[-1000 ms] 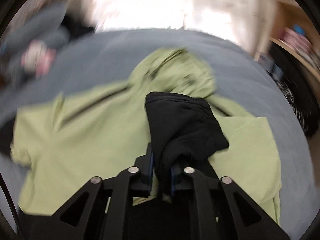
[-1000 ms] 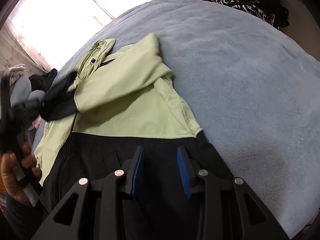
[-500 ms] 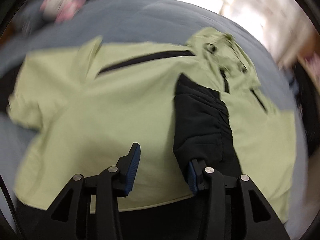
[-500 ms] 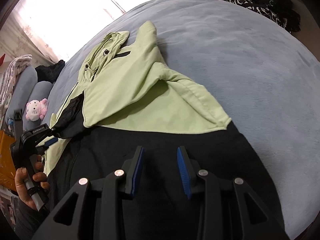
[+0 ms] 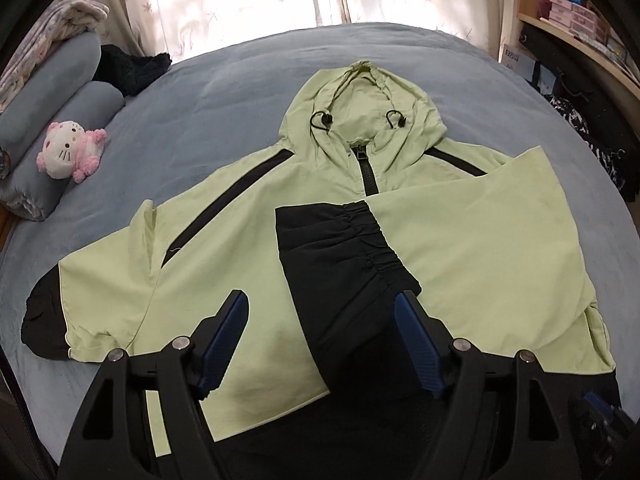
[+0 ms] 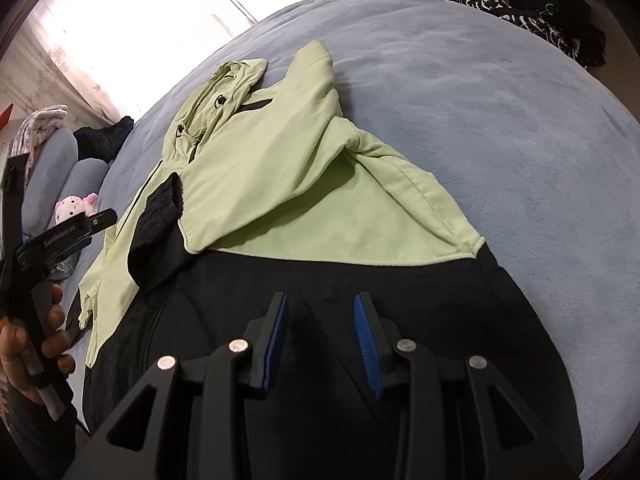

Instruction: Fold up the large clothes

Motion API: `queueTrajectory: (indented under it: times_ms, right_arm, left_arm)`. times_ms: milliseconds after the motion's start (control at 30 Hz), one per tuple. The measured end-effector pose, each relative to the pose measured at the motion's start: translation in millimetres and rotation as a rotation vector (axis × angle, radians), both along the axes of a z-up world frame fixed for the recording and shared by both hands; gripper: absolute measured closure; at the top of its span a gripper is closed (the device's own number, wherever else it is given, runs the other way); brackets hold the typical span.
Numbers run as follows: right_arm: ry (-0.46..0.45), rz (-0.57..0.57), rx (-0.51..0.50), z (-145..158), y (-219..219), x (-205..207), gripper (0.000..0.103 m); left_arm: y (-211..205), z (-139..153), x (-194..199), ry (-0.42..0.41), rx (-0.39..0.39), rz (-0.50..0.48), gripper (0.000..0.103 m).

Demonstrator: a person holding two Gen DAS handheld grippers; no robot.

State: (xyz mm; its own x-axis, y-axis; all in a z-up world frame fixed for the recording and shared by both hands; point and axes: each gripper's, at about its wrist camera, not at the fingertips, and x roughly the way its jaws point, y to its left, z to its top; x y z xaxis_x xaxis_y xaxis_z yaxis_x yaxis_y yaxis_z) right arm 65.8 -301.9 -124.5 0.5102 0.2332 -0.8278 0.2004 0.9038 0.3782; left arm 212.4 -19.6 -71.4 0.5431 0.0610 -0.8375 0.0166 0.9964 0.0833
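Plush cat [image 5: 70, 152] sits at my nine o'clock on the bed [image 5: 224, 92]; I can't read any writing. Jacket [image 5: 248, 240] lies flat at twelve, black cuff [image 5: 344, 256] folded across. Left gripper [image 5: 320, 340] has just been opening wide, empty. Right gripper [image 6: 320, 340] hangs half-open, empty, over the hem.

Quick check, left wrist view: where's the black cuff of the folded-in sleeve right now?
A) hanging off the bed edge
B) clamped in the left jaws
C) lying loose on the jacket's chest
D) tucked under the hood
C: the black cuff lies flat on the green jacket below the zipper, and the left gripper stands open, its jaws having just been opening, with neither pad pressing the sleeve.
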Motion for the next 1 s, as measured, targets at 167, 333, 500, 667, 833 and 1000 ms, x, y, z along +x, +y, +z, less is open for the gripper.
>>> queueTrajectory:
  times_ms: [167,333,500,667,833,1000]
  right_arm:
    - [0.003,-0.004,0.002,-1,1,2,0.069]
    - [0.005,-0.003,0.005,-3,2,2,0.069]
    - [-0.001,0.01,-0.03,1,1,5,0.069]
    - [-0.07,0.016,-0.169,19,-6,14,0.069]
    - [-0.106,0.052,-0.362,22,-10,40,0.069]
    - [-0.022,0.181,-0.435,-4,1,78,0.069]
  left_arm:
    - [-17,-18,24,0.063,0.028,0.004,0.029]
    - [-49,-39,55,0.154,-0.012,-0.005,0.029]
    - [-65,-74,84,0.271,0.082,0.071,0.029]
    - [-59,-88,92,0.294,0.104,0.159,0.024]
    - [-46,-73,88,0.294,0.044,0.126,0.073]
    - [-3,-31,73,0.235,-0.151,0.097,0.079]
